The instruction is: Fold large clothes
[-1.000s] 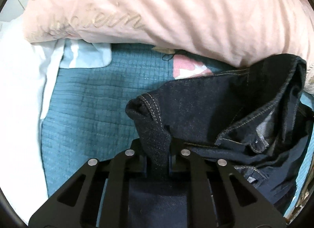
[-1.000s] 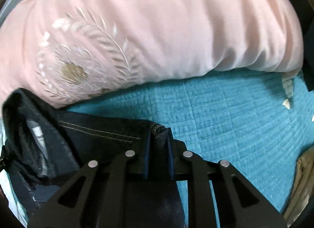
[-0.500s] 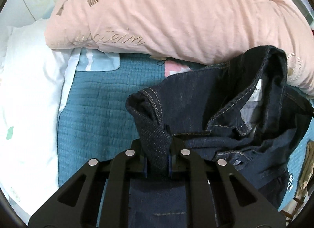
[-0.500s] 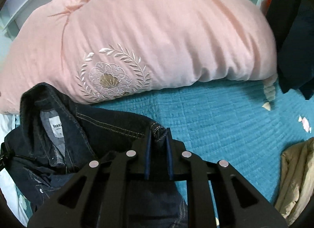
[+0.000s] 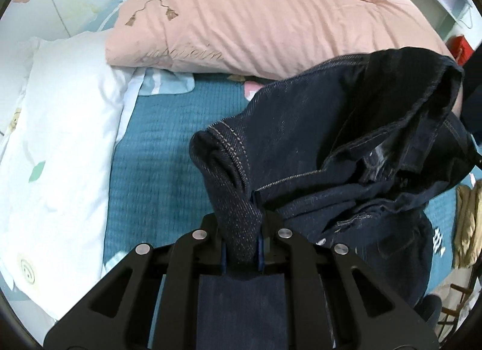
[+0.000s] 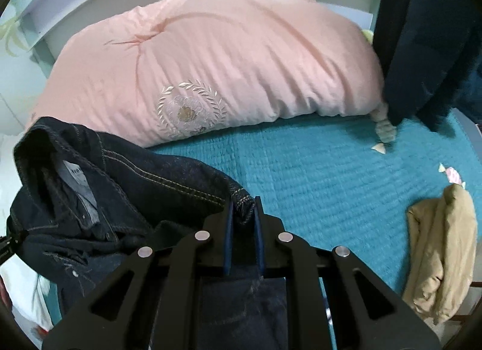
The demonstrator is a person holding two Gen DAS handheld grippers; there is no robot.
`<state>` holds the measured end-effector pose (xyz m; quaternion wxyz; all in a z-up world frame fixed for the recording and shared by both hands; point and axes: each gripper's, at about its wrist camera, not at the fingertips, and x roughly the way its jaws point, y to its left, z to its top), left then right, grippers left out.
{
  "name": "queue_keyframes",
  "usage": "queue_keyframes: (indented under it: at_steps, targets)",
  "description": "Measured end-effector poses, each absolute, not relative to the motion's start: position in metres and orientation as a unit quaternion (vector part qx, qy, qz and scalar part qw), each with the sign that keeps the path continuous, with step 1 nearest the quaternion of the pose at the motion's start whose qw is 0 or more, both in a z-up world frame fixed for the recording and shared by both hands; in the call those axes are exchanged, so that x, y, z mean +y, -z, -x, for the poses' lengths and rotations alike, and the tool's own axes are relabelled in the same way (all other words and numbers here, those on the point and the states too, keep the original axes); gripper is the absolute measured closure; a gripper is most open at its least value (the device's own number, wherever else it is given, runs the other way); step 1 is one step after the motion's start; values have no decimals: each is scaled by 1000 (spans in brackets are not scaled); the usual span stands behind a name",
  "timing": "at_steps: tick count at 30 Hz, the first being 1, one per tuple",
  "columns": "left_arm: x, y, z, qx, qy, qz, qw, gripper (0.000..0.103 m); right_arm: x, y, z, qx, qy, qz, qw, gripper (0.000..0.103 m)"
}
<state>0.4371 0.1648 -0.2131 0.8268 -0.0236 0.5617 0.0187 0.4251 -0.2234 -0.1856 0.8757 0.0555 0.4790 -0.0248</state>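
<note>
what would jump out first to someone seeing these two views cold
Dark denim jeans fill the near middle, their waistband stretched between the left gripper and the right gripper, each with its jaws clamped on a stitched corner. Behind them a big pink quilt lies bunched across the far side of the teal bedspread. A white pillow sits at the left, a crumpled tan garment at the right.

Ahead of the left gripper [image 5: 242,226] the teal quilt [image 5: 162,151] lies bare; a white pillow [image 5: 60,139] bounds it on the left, the pink duvet [image 5: 265,15] walls it off beyond, and the lifted jeans [image 5: 346,139] fill the right. Ahead-right of the right gripper [image 6: 243,217] the quilt is open up to a tan garment [image 6: 439,256] and dark hanging clothes [image 6: 421,36]
</note>
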Motion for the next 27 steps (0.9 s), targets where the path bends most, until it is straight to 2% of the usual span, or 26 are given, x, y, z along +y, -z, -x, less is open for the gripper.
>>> queue_keyframes:
  at_steps: [12,20,27]
  targets:
    - [174,210,-307,550,11,43,834,90,-245,179,-285,458,23,-59,887,93]
    - [165,273,-225,584,30,59,809,87,-260,247,-205,512,43,-54,856,94]
    - [164,321,-189,608,19,54,792,82,-269,299,-173,570,70,-51,817,94]
